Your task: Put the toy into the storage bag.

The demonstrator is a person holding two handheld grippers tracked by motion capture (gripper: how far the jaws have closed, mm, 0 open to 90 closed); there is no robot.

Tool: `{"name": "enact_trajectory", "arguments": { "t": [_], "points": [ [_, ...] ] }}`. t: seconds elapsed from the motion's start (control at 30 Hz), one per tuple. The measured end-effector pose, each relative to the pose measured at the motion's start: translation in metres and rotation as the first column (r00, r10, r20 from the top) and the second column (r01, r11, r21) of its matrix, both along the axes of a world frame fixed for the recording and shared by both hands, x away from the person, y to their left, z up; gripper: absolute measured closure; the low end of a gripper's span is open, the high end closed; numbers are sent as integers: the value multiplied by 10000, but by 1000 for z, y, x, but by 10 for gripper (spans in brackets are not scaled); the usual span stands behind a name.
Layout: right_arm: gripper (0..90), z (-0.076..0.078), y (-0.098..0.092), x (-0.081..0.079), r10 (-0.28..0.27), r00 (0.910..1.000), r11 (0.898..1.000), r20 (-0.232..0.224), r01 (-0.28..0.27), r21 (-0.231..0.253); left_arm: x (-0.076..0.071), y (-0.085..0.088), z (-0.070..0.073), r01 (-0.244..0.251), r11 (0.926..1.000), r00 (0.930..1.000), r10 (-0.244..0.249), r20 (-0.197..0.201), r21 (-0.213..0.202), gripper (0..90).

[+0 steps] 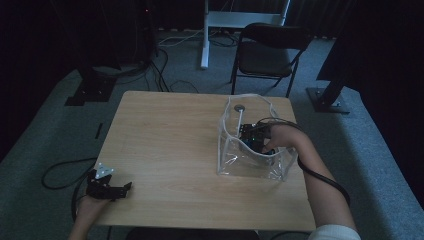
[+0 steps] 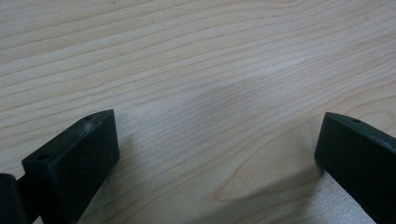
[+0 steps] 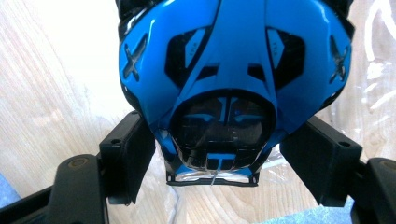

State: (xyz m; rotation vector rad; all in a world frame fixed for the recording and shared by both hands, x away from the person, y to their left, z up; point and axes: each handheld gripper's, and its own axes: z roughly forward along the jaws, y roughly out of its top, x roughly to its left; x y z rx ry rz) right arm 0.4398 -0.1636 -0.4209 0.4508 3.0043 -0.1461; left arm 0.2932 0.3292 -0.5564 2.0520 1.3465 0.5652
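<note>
The wooden table [image 1: 170,150] stands on a grey carpet, with a black folding chair [image 1: 267,52] behind its far edge. Most of the top is bare.

Toward the right edge of the table, nearer the far right corner than the near one, stands a clear plastic bag [image 1: 235,150] with its mouth open upward. Its soft walls stay up by themselves, so a hand can go in from above without holding the bag.

The person's right hand [image 1: 285,137] is reaching down into this bag with the right gripper [image 3: 224,154]. In the right gripper view its two black jaws stand on either side of a blue and black toy [image 3: 229,70] of shiny plastic, which seems to be a car or a small helmet; I cannot say which. The jaws touch its narrow lower part on both sides, so I judge they are clamped on it. The toy is inside the bag, low near the bottom, maybe being put down or lifted out.

The left gripper [image 1: 107,186] rests at the near left corner of the table, out of the way. Its jaws are wide apart over bare wood and hold nothing.
</note>
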Motion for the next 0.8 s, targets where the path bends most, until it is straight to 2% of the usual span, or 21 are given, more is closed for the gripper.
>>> {"name": "enact_trajectory", "arguments": {
  "t": [0.3, 0.4, 0.47, 0.5, 0.6, 0.8],
  "points": [
    [261, -6, 5, 4, 72, 10000, 9996, -53, -73, -272, 0, 0, 0, -2, 10000, 10000, 2, 1, -2, 3],
    [261, -4, 4, 5, 83, 10000, 10000, -33, -83, -46, 0, 0, 0, -1, 10000, 10000, 1, 0, -3, 3],
    [261, 0, 3, 4, 28, 9998, 9990, -178, -20, 456, 0, 0, 0, 6, 10000, 10000, -6, 1, -2, 3],
    [261, 1, 3, 3, 155, 9998, 9990, -149, -148, 420, 0, 0, 0, 8, 10000, 10000, -8, 0, -2, 3],
    [261, -3, 4, 5, 57, 9999, 9998, -130, -59, -173, 0, 0, 0, 3, 10000, 10000, -3, -1, 1, 3],
    [261, -12, 0, 9, -161, 9996, 9994, -218, 153, -320, 0, 0, 0, 10, 10000, 10000, -10, 3, -1, 3]
  ]
}}
